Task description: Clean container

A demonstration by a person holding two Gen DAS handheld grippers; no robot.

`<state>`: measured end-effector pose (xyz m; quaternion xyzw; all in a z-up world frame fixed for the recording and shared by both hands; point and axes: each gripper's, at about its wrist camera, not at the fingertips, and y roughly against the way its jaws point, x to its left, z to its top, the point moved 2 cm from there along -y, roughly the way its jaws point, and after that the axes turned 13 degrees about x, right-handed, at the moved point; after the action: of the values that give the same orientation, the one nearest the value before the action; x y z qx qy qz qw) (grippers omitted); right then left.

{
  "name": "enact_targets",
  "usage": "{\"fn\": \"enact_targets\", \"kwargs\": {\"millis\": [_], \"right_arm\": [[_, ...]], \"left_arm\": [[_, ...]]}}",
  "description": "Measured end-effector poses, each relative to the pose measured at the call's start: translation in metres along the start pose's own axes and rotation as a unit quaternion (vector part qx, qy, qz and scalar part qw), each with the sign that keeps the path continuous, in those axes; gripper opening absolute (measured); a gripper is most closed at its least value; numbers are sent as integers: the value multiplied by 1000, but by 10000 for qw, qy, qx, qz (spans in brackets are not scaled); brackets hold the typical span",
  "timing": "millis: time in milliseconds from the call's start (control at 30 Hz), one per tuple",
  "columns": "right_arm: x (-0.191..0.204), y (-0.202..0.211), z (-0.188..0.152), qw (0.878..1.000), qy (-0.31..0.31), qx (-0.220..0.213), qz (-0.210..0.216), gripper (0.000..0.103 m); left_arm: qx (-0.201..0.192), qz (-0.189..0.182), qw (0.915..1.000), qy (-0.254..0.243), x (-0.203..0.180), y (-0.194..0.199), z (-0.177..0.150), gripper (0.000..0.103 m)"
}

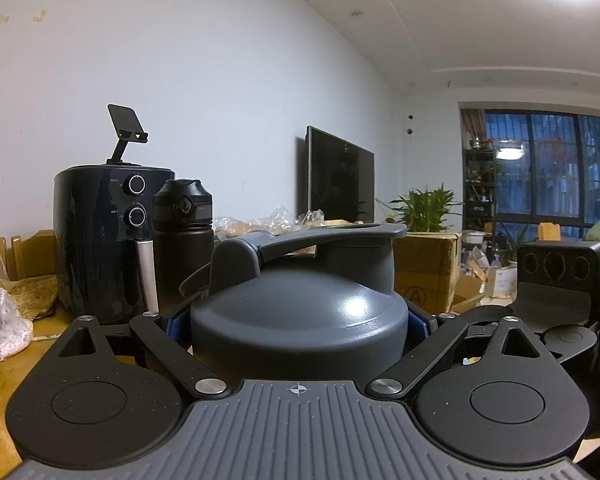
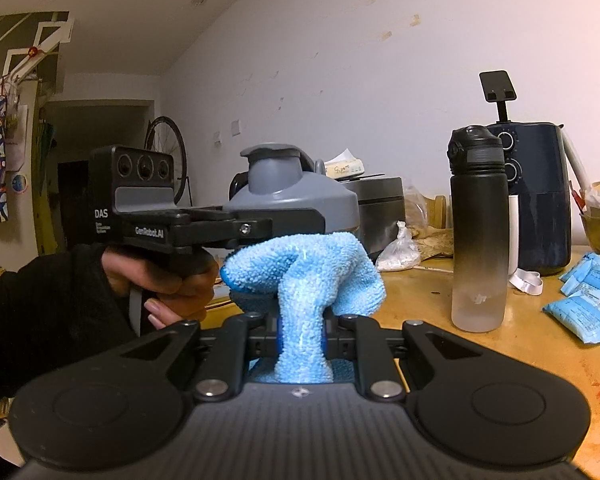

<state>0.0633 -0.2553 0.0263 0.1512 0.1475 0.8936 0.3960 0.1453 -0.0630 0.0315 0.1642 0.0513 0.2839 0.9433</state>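
Note:
A grey container with a domed lid and flip spout [image 1: 300,312] fills the middle of the left wrist view. My left gripper [image 1: 296,326] is shut on it, with blue pads [image 1: 173,328] pressing each side below the lid. From the right wrist view the same container [image 2: 296,196] stands upright in the left gripper [image 2: 256,226], which a hand [image 2: 164,280] holds. My right gripper [image 2: 300,334] is shut on a light blue microfibre cloth [image 2: 304,272]. The cloth bunches against the container just under the lid and hides its body.
A black-to-clear water bottle [image 2: 478,236] and a dark air fryer [image 2: 540,200] stand on the wooden table [image 2: 500,364] to the right. Blue packets [image 2: 588,304] lie at the far right. A white bag [image 2: 398,252] sits behind the cloth. A cardboard box [image 1: 428,272] is beyond the container.

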Motion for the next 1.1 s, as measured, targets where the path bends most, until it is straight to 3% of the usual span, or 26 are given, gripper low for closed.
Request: {"fn": "enact_targets", "kwargs": {"millis": [533, 1100], "right_arm": [[-2, -10, -5, 9992, 31, 382, -86, 10], [-5, -44, -34, 9888, 109, 1481, -120, 10]], "left_arm": [[-38, 27, 10000, 21, 1, -3, 1, 95], [-51, 59, 10000, 34, 0, -2, 1, 95]]}}
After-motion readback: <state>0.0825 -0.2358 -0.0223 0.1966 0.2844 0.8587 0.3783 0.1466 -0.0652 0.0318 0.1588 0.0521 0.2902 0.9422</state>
